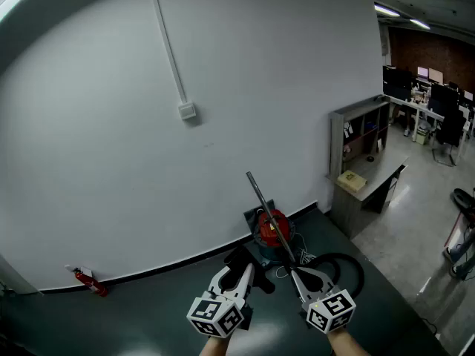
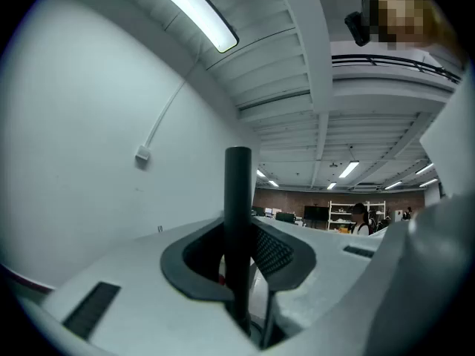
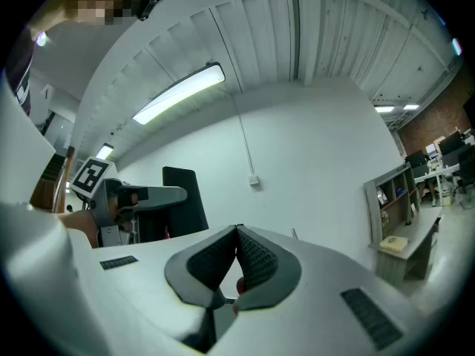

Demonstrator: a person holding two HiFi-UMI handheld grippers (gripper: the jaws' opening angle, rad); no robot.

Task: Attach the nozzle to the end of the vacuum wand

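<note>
The thin metal vacuum wand [image 1: 266, 210] slants up from my right gripper [image 1: 303, 277] over the red vacuum cleaner [image 1: 273, 228]. Its lower end runs in between that gripper's fingers. In the right gripper view the right gripper [image 3: 237, 232] has its pad tips touching, and the wand is mostly hidden under the fingers. My left gripper [image 1: 237, 274] is closed on the black nozzle [image 1: 241, 259]. In the left gripper view the nozzle [image 2: 237, 221] stands upright as a dark tube between the pads of the left gripper [image 2: 241, 273]. The right gripper view shows the nozzle [image 3: 185, 199] to its left.
A black hose [image 1: 349, 262] loops on the dark floor right of the vacuum. A white wall with a conduit box [image 1: 187, 111] stands ahead. A red fire extinguisher [image 1: 89, 280] lies at the wall's foot. A grey shelf unit [image 1: 364, 162] stands at the right, with office desks beyond.
</note>
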